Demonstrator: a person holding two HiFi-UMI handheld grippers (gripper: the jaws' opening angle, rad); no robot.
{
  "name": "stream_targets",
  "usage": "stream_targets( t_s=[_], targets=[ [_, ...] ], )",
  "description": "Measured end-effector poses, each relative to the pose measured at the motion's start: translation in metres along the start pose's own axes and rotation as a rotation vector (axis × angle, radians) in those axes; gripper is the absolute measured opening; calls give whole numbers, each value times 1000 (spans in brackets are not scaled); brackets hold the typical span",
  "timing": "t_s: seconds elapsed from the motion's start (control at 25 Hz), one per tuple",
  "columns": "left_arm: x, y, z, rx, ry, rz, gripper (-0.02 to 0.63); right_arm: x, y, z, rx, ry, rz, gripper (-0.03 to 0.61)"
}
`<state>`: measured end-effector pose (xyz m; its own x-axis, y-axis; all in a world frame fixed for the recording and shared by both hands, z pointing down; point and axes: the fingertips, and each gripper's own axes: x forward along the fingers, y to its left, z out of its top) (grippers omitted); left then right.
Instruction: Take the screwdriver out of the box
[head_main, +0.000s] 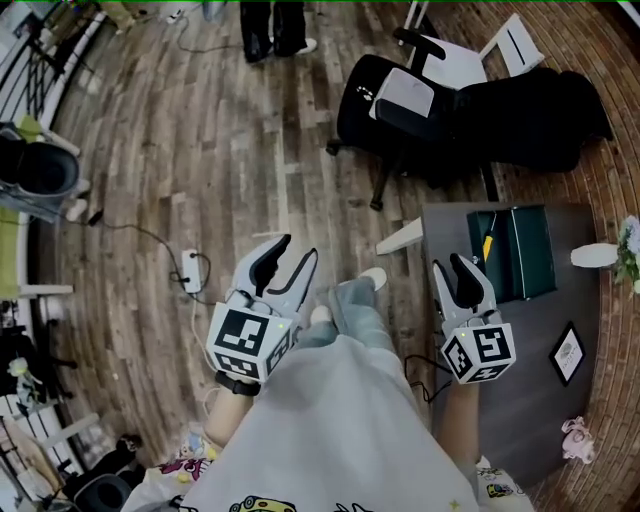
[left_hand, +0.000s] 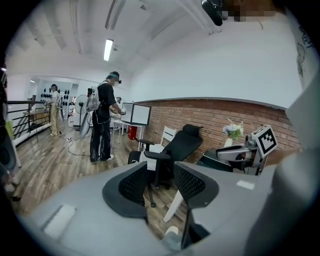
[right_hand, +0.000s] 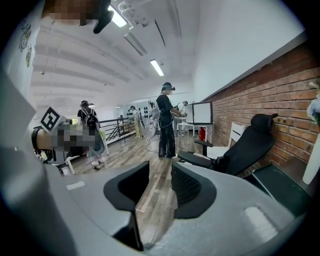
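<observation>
Screwdriver (head_main: 488, 246) lies in green box (head_main: 527, 258) on table (head_main: 530, 385)

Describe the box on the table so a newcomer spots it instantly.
At the head view's right stands a dark grey table. On its far half, just ahead of the right gripper, lies the dark green box. It is the biggest thing there, flat and rectangular with a yellow tool at its left edge, unlike the white vase and small picture frame.
</observation>
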<state>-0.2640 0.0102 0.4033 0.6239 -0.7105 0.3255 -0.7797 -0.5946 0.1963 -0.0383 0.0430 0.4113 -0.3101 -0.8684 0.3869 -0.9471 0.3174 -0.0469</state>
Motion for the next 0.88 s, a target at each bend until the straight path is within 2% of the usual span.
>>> stream_targets(
  t_s=[0.2,0.44,0.64,0.88],
  targets=[
    [45,4,26,35,-11,-53,172,19,-42,21,17,-30,-75,140],
    [121,-12,69,76,-18,-171,172,23,-106,44,45,-43,-199,140],
    [184,-46,101,127,-25,-298,172,4,-156,53,84,-70,-324,140],
    [252,-109,120,208,6,-477,172,-31,-207,42,164,-94,-483,140]
  ],
)
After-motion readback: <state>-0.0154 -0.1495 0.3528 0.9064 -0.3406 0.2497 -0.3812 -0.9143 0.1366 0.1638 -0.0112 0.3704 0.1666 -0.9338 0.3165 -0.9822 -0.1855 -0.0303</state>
